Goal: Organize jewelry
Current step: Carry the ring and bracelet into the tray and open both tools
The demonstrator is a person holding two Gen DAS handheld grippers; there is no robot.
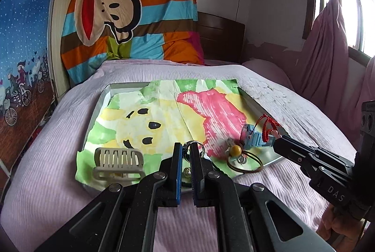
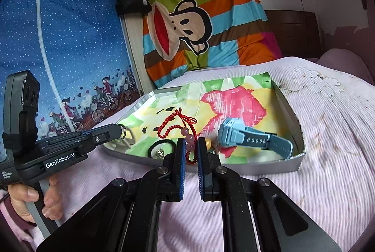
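Note:
A shallow metal tray (image 1: 270, 159) lined with painted paper lies on the bed. My left gripper (image 1: 186, 146) is shut on a metal key ring (image 1: 195, 146) at the tray's near edge. My right gripper (image 2: 190, 143) is shut on a red cord bracelet with pink beads (image 2: 175, 127) and holds it over the tray; it also shows in the left wrist view (image 1: 268, 129). A blue watch (image 2: 255, 139) lies at the tray's right. A yellow bead charm (image 1: 235, 150) and a dark hair tie (image 2: 161, 146) lie near the tray's front.
A beige claw hair clip (image 1: 118, 164) sits at the tray's near left corner. The tray rests on a pink ribbed bedspread (image 2: 328, 158). A striped monkey blanket (image 1: 131, 8) hangs behind, and pink curtains (image 1: 323, 52) hang at the right.

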